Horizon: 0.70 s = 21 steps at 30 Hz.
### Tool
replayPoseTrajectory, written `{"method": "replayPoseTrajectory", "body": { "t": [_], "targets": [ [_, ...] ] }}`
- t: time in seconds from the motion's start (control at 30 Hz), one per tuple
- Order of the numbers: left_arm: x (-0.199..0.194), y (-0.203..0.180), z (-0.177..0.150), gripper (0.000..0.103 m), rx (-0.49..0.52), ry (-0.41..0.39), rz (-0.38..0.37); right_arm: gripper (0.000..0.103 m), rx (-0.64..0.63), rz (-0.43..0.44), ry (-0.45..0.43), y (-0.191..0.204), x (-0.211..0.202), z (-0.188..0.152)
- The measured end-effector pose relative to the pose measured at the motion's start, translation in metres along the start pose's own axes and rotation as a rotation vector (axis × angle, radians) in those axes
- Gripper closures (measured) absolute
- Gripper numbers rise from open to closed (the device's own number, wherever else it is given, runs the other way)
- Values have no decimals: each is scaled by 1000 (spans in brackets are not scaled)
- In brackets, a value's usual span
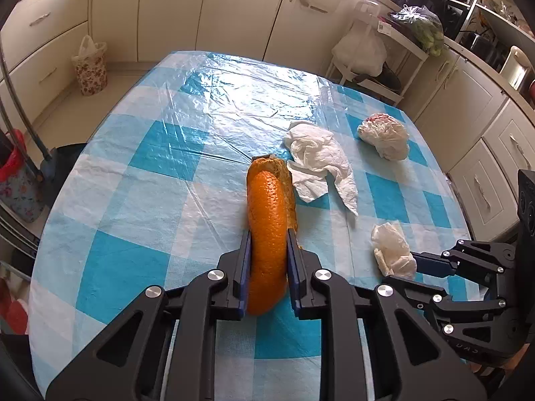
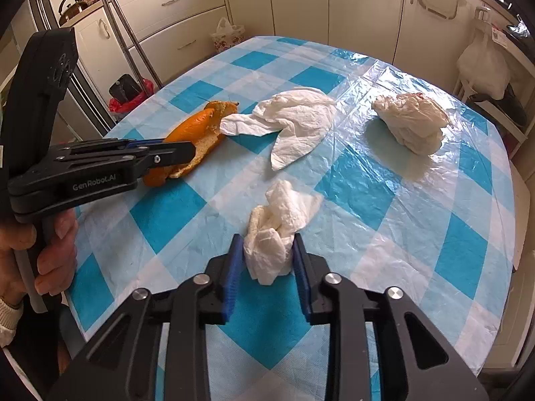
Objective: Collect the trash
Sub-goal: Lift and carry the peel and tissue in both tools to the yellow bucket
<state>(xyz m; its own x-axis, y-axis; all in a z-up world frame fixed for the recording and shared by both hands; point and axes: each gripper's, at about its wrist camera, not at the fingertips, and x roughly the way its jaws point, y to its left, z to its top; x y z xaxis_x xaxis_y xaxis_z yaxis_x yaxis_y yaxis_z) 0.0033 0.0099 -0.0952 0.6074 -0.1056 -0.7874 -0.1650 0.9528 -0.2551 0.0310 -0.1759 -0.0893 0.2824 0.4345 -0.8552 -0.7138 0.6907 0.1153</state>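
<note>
left gripper (image 1: 267,260) pinching orange peel (image 1: 267,234) over checked tablecloth (image 1: 133,200) | right gripper (image 2: 267,260) fingers flanking crumpled tissue (image 2: 277,234) on the cloth, contact unclear, cannot tell if gripping | risk: curved peel slipping sideways; tissue tearing or dropping if only an edge is caught; unfolded napkin (image 2: 294,123) snagging on peel tip

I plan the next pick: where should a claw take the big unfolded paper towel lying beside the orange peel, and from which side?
Grip the raised, bunched hump of the paper towel, coming down from above. The hump stands off the tablecloth, so fingers can close around it; the flat tails lie flush and one touches the orange peel, held by the left claw.
</note>
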Motion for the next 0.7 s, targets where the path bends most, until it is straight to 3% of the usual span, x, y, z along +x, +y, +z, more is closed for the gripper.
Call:
{"method": "replayPoseTrajectory", "body": {
  "t": [0.4,0.7],
  "targets": [
    [-45,-9,7,86,-16,-147,-33,77,23,-33,-68,-8,-27,-4],
    [-66,-59,6,86,64,-185,-129,77,110,-101,-149,-42,-66,-13]
  ]
}}
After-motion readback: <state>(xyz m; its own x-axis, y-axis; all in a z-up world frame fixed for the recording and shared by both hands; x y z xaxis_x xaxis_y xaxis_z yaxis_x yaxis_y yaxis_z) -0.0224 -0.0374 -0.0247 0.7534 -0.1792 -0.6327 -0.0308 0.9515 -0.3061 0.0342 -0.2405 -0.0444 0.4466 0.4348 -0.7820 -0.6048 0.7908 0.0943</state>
